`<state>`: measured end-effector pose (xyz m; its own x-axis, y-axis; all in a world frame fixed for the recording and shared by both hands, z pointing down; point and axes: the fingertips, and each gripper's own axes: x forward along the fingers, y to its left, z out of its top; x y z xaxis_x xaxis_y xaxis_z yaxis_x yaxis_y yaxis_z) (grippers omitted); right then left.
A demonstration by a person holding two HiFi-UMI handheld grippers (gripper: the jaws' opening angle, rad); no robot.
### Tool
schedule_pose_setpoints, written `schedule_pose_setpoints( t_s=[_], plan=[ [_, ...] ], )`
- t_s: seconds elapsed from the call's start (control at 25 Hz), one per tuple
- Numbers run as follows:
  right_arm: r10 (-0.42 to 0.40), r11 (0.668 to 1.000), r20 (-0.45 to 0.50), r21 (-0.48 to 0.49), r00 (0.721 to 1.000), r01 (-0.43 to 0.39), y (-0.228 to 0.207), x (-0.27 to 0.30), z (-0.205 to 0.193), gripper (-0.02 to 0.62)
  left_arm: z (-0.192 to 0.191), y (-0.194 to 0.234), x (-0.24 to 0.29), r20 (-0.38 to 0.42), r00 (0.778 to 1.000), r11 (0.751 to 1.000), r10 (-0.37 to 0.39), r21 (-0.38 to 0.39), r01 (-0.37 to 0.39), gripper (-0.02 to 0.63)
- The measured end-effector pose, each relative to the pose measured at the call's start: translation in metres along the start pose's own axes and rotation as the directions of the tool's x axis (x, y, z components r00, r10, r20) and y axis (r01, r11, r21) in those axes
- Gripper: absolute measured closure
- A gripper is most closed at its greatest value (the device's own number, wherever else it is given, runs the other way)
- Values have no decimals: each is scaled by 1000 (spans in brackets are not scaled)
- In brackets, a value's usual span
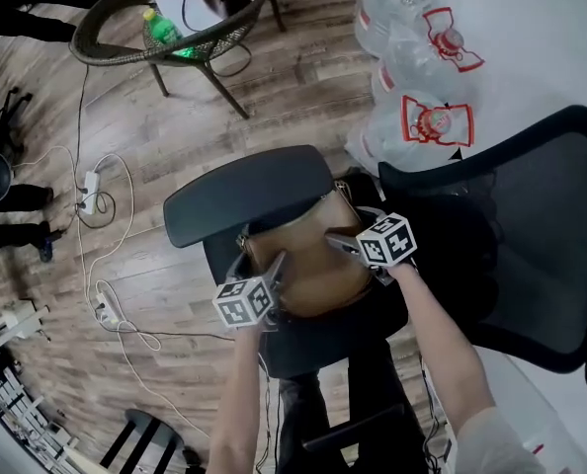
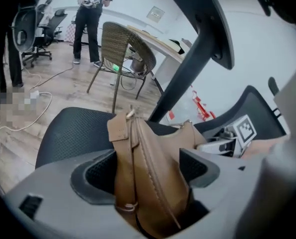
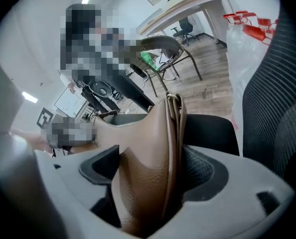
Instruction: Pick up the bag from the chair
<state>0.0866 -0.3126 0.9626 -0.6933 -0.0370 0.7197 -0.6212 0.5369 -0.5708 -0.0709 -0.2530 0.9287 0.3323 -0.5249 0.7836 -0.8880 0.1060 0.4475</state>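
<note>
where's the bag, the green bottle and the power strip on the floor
bag (image 1: 308, 260), head view, middle of its brown side
green bottle (image 1: 164, 30), head view, on its body
power strip (image 1: 90, 192), head view, on its white casing

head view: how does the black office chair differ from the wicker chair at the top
The black office chair is plain black; the wicker chair is woven, on thin legs. The black office chair bears the brown bag; the wicker chair bears a green bottle. Both stand on the wood floor.
</note>
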Motion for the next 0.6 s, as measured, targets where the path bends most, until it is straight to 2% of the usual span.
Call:
schedule_pose_setpoints(
  t_s=[0.04, 0.12, 0.36, 0.48, 0.6],
  plan=[
    [-1, 1000, 2, -8, 1000, 1, 2, -2, -2, 215, -6, -4, 2, -24, 1000, 1000, 1, 17, 0, 239],
    [-4, 1000, 25, -22, 1000, 4, 7, -9, -3, 262, -7, -11, -1, -18, 1000, 999, 15, 48, -14, 243],
    [-54, 999, 198, 13, 979, 53, 18, -39, -9, 365, 5, -35, -26, 115, 993, 990, 20, 134, -36, 320],
    [-61, 998, 278, 23, 959, 57, 25, -59, -11, 383, 11, -46, -37, 186, 983, 993, 11, 110, -32, 349],
    [-70, 997, 329, 36, 942, 61, 31, -74, -15, 404, 13, -54, -45, 235, 971, 995, 39, 80, -59, 380]
  ],
)
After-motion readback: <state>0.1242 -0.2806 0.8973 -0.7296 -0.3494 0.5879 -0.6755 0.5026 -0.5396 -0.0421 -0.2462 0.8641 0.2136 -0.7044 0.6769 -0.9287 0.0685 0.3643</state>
